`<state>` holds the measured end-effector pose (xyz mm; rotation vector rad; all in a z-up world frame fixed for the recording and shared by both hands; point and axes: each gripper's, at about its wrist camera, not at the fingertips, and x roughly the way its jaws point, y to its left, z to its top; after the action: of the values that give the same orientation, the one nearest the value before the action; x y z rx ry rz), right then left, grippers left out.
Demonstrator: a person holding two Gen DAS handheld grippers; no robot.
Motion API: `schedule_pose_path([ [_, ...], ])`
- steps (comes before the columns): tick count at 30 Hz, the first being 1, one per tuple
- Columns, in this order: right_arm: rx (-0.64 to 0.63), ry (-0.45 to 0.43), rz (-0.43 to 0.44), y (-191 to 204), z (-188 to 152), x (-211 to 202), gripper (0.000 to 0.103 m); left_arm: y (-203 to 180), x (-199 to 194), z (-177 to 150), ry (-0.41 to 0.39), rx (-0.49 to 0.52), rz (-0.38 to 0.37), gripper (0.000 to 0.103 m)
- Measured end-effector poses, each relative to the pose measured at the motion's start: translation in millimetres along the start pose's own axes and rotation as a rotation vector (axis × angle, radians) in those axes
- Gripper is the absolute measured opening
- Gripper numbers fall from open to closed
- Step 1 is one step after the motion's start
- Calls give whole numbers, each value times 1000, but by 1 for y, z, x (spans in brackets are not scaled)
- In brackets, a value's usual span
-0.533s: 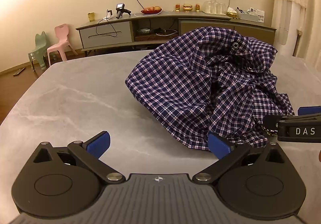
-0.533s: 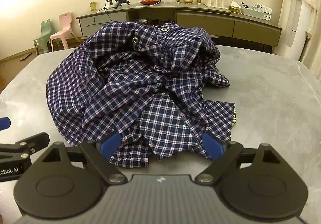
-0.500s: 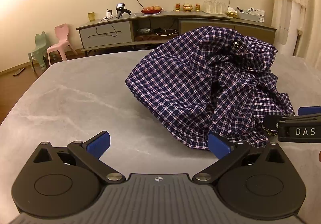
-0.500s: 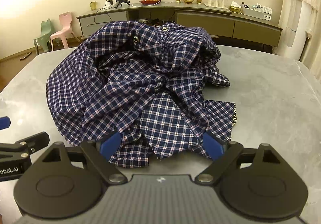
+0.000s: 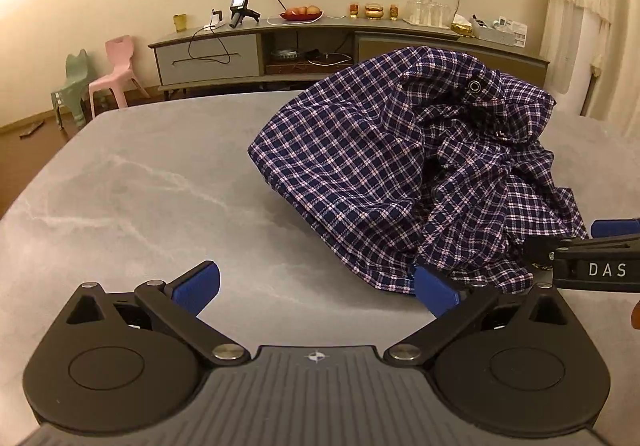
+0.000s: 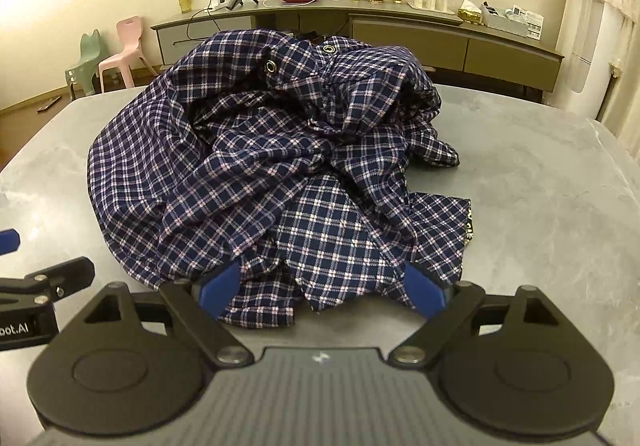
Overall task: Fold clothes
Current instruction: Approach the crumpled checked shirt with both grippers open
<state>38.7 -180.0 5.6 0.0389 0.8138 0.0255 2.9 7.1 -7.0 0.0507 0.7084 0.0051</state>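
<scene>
A navy plaid garment [image 5: 400, 174] with metal eyelets lies crumpled in a heap on the grey marble table [image 5: 140, 186]; in the right wrist view the garment [image 6: 272, 166] fills the middle. My left gripper [image 5: 316, 288] stands open over bare table, its right blue pad [image 5: 434, 292] at the heap's near hem. My right gripper [image 6: 320, 288] is open too, both blue pads resting at the garment's near edge with cloth lying between them, not pinched. Part of the right gripper [image 5: 592, 266] shows at the left view's right edge.
A long sideboard [image 5: 344, 42] with glasses, a fruit plate and cables runs along the far wall. Two small plastic chairs [image 5: 116, 70] stand on the floor at left. A curtain [image 5: 584, 6] hangs at right. Bare table [image 6: 552, 186] lies right of the heap.
</scene>
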Motion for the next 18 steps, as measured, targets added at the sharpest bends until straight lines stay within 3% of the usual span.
schedule_pose_path([
  [8,2,-6,0,-1,0,-2,91,-5,0,2,45,6,-116,102],
  [18,-6,-4,-9,0,-1,-1,91,-4,-3,4,24,36,-156,102],
])
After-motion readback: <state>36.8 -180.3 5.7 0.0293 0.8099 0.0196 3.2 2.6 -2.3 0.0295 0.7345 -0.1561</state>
